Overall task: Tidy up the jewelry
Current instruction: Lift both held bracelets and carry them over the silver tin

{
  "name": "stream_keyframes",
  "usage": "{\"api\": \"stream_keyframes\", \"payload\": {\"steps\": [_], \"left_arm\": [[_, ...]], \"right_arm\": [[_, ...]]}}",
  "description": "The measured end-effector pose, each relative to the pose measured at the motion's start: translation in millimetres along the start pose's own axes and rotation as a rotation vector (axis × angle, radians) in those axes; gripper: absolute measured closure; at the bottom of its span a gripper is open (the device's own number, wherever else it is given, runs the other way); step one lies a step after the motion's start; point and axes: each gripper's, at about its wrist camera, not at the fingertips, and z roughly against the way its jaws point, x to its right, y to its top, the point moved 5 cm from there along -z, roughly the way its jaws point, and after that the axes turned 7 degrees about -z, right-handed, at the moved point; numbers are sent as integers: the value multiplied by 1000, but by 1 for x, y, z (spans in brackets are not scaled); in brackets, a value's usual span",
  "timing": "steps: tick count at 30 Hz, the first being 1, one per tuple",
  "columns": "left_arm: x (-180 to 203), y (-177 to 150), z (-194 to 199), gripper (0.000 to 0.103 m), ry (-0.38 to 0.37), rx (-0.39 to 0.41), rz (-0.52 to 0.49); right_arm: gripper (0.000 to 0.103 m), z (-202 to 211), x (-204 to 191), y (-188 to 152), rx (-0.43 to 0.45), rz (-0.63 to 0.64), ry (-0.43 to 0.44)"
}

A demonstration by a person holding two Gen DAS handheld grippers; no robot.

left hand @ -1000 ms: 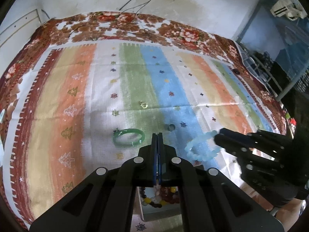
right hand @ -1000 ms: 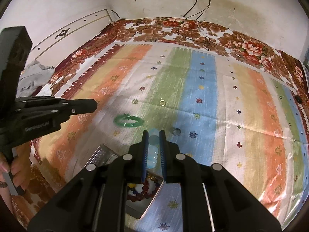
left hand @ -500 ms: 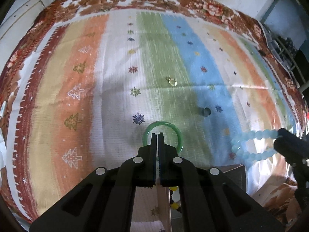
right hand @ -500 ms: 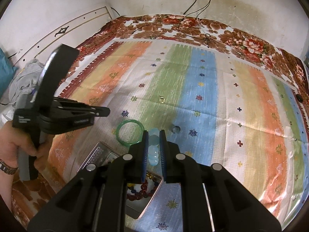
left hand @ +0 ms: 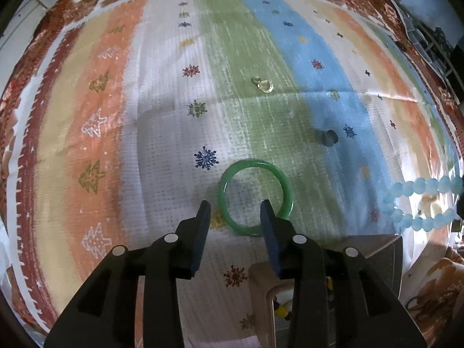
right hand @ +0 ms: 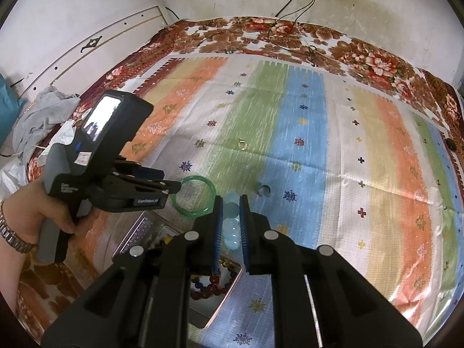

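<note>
the left gripper (left hand: 235,211) points steeply down at the green bangle (left hand: 255,197), its jaws partly apart and just lately opening, with nothing pressed between the pads. the near-left arc of the bangle lies between the two fingertips; the rest of the ring runs ahead of and to the right of the right fingertip (left hand: 266,206). whether either tip touches the ring cannot be told.

risks, as judged: the bangle looks hard, smooth and glossy, so a closing pad may skid along the curve and flick it across the striped cloth (left hand: 162,145). the gap looks only a little wider than the ring's band, so a tip may land on the band and tip the ring up rather than straddle it. the cloth is soft and may bunch into the pinch.

the right gripper (right hand: 231,213) is closed on a strand of pale blue beads (right hand: 232,226), which hangs off to the right of the left gripper and near the open metal tin (right hand: 136,232). a swing of that strand could brush the bangle or snag.

the bangle is a plain, unbroken, translucent green ring lying flat, just ahead of the tin. a small clear pendant (left hand: 264,84) and a dark ring (left hand: 330,137) lie farther ahead, well apart.
</note>
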Motion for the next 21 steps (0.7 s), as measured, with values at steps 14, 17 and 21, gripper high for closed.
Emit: {"api": "stream_keyframes", "payload": {"steps": [14,17,21], "left_arm": [[-6,6,-41,69,46,-112,-36],[-5,8,-44,76,63,-121,-46],[-2,10,-46,89,84,-122,-62]], "right_arm": [[90,-6,5,1,-14,-8,-3],[90,-6,5,1,-16,-7,3],[90,-7,5,0,-18,-5,3]]}}
